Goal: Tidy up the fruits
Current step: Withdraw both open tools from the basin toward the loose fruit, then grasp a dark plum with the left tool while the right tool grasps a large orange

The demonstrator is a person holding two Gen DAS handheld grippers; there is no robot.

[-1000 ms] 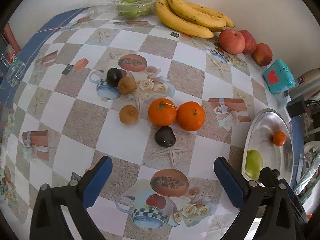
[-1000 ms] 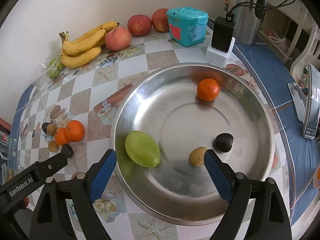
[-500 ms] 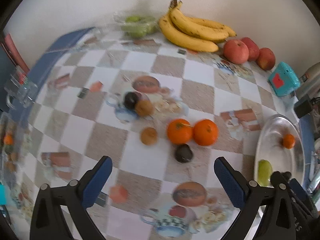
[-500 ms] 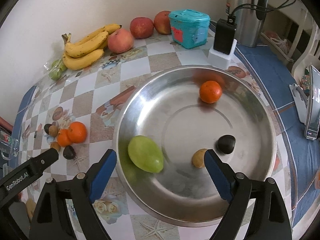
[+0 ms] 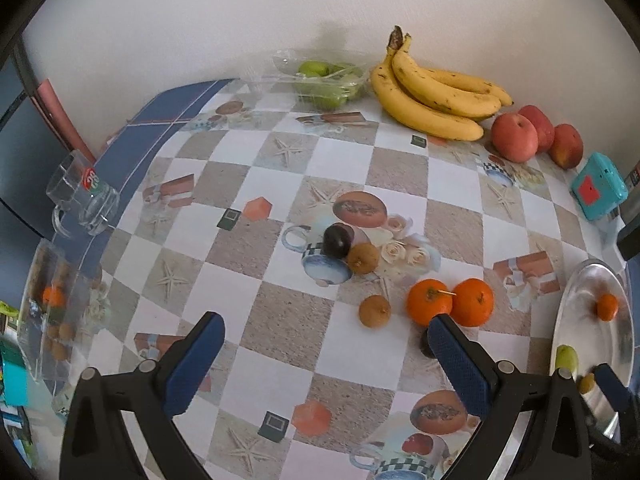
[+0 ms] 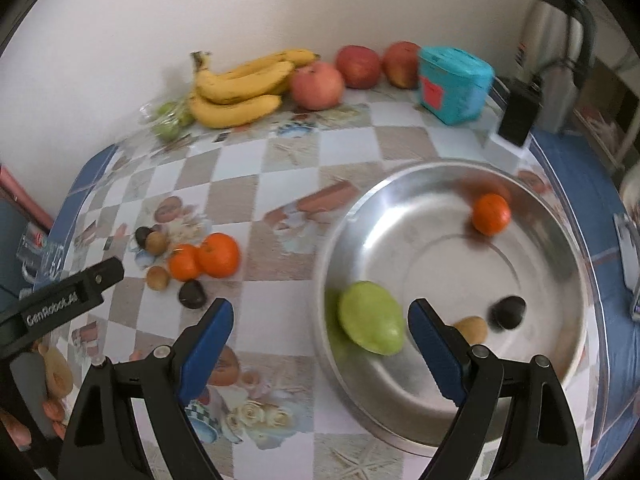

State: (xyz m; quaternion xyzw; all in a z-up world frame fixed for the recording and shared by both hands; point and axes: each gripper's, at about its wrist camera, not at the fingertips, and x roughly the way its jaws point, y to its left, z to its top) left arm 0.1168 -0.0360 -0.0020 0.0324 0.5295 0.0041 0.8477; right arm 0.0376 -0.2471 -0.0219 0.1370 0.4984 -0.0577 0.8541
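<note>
The right hand-held gripper (image 6: 320, 332) hangs wide open and empty over the near-left rim of the steel bowl (image 6: 568, 240). Inside the bowl lie a green mango (image 6: 372, 324), a tangerine (image 6: 491, 214), a dark fruit (image 6: 508, 312) and a brown one (image 6: 472, 328).

**Fruit split between the table and the metal bowl**

Two oranges (image 5: 450, 302) are sitting side by side, touching, near the middle of the table (image 5: 280, 320). Two small brown fruits (image 5: 374, 311) and two dark plums (image 5: 338, 241) are lying close around them. A bunch of bananas (image 5: 436, 96) and three red apples (image 5: 534, 138) are lining the table's far edge by the wall. The round metal bowl (image 6: 560, 360) is sitting near the right edge, holding a green mango (image 6: 372, 323), a small orange (image 6: 491, 214), a dark plum (image 6: 508, 312) and a small brown fruit (image 6: 472, 328).
</note>
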